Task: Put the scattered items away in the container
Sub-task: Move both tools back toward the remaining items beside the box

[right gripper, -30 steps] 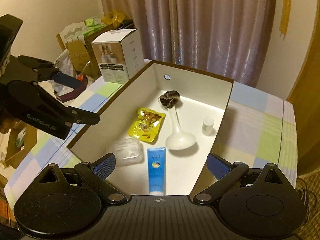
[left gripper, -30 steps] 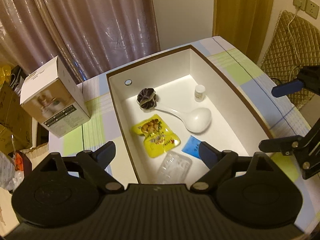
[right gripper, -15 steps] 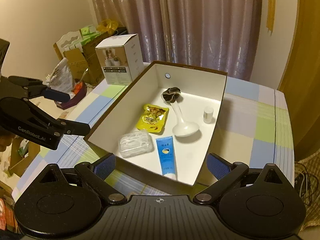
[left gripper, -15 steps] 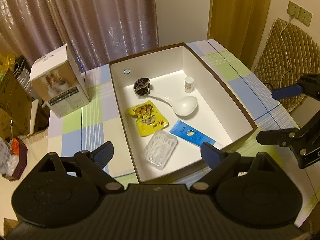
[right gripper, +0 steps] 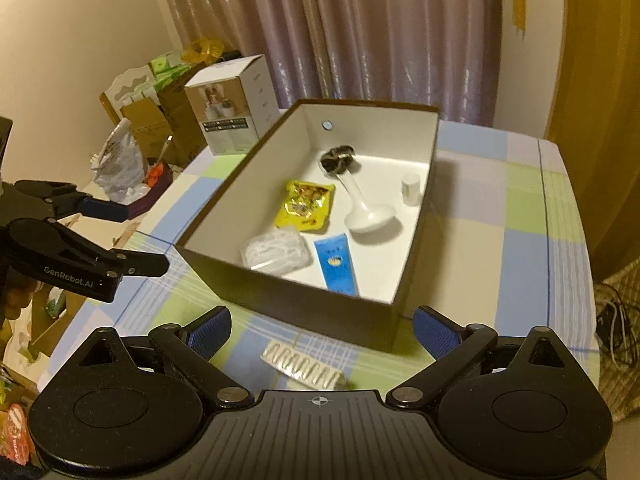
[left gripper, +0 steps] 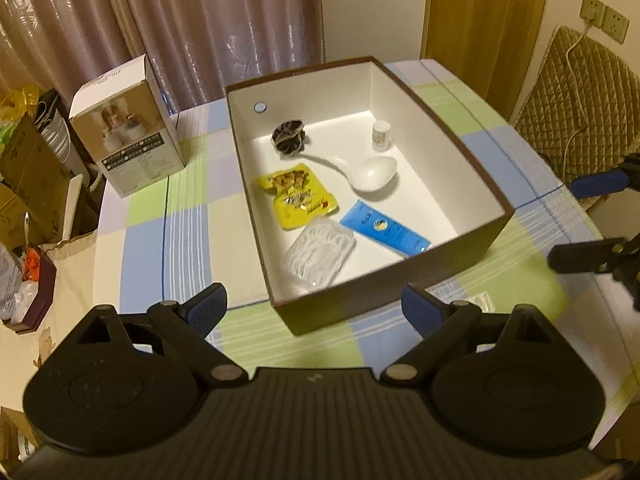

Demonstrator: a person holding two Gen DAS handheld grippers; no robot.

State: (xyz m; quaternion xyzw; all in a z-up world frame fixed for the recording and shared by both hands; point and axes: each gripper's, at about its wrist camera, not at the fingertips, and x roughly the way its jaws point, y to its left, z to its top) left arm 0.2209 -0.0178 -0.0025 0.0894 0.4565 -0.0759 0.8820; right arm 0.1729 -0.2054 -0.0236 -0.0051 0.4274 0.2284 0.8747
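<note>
Both units hover above the counter near the container's front corner. Left hand-held gripper: jaws wide, empty. Right hand-held gripper: jaws wide, empty. Container holds snack pouch, spoon, tube, scrunchie, small bottle and clear packet. Blister pack lies outside, just beside the front wall.

Product carton on checked tablecloth
</note>
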